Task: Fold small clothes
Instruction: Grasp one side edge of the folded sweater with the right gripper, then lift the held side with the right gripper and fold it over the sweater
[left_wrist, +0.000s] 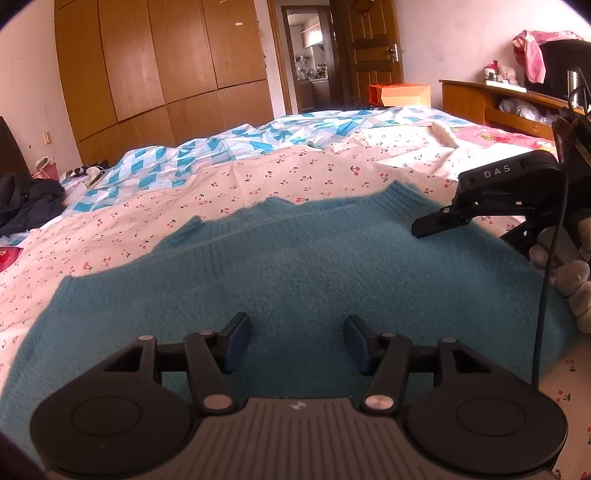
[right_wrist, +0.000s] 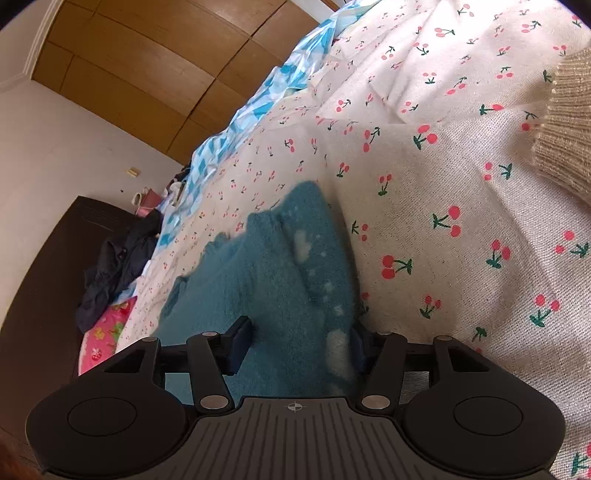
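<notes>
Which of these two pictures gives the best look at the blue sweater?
The left wrist view. There the sweater lies spread on the cherry-print sheet, with its far edge and most of its width visible. The right wrist view shows only a tilted strip of the sweater, its right edge against the sheet.

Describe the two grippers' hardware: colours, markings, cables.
Both are matte black. The left gripper has blue pads on its jaws, silver pivot pins, two round discs flanking a ribbed grey plate with a small logo. The right gripper looks the same from its own camera; the left view shows white "DAS" lettering on its body and a thin black cable hanging in front of it.
</notes>
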